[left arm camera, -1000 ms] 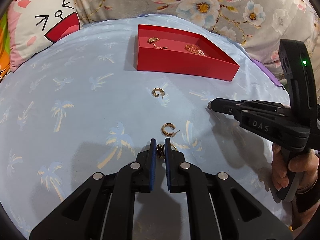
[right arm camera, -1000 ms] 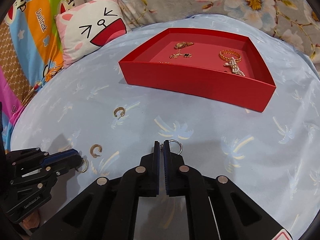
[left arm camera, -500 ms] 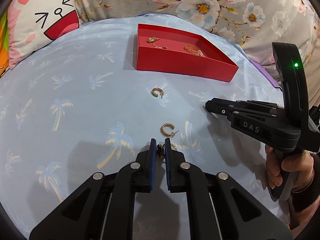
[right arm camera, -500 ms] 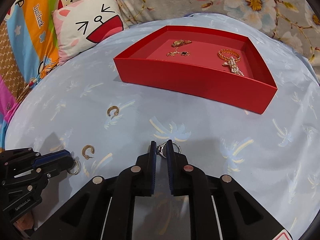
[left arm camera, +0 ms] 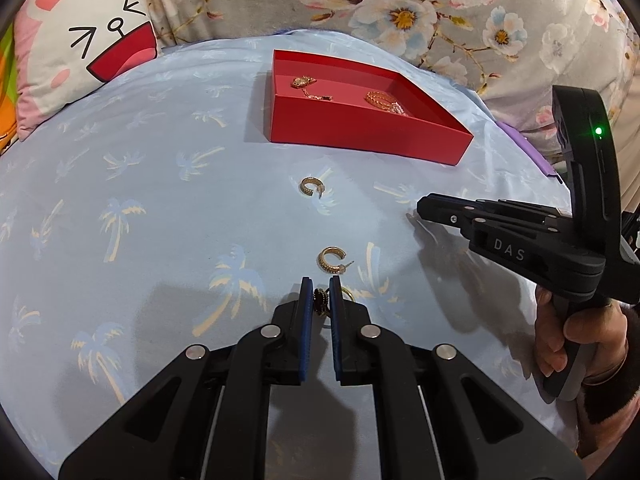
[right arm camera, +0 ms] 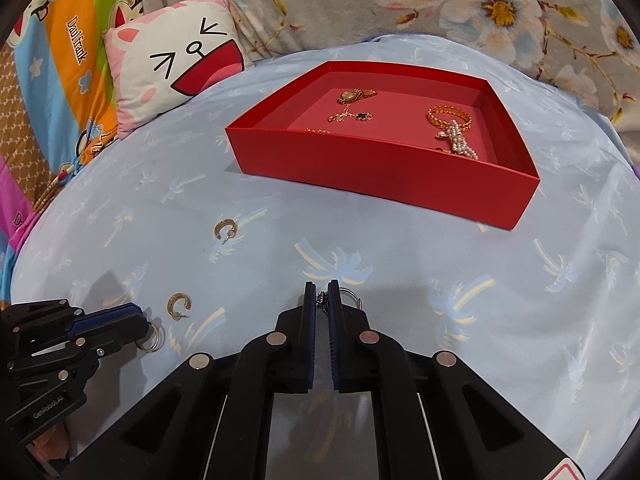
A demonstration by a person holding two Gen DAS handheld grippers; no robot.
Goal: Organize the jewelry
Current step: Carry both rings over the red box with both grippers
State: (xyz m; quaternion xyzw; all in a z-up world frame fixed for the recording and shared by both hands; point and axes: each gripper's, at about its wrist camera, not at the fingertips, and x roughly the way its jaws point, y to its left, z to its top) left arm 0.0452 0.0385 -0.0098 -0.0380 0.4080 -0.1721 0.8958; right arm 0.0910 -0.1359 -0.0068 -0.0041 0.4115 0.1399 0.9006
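I am holding a hand-held gripper in each hand over a blue bed sheet (left arm camera: 160, 208) with palm trees on it.

My left hand-held gripper (left arm camera: 321, 300) is squeezing a gold ring with a black flower (left arm camera: 320, 301) between its blue pads, down low by the sheet. The fingers are close together around the ring. In the right wrist view, the ring's gold hoop is peeking out by the left gripper's tip.

My right hand-held gripper (right arm camera: 321, 300) is pinching a silver ring (right arm camera: 347, 296) with a little sparkly top. The fingers are close together on it, and the round hoop is sticking out on the right side.

Two gold hoop earrings are lying on the sheet. One hoop earring (left arm camera: 331, 259) is just in front of my left gripper. The other hoop earring (left arm camera: 312, 187) is farther away, nearer to the red box (right arm camera: 380, 168).

The red box is sitting on the sheet, well apart from both grippers. Inside it a gold watch (right arm camera: 354, 95), a necklace with a black clover (right arm camera: 352, 116), a gold bangle (right arm camera: 448, 117) and a pearl piece (right arm camera: 458, 142) are lying. The pearl piece is touching the bangle.

A pink and white cat pillow (right arm camera: 176, 68) is leaning at the back left. A flowery gray blanket (left arm camera: 400, 12) is lying behind the box.
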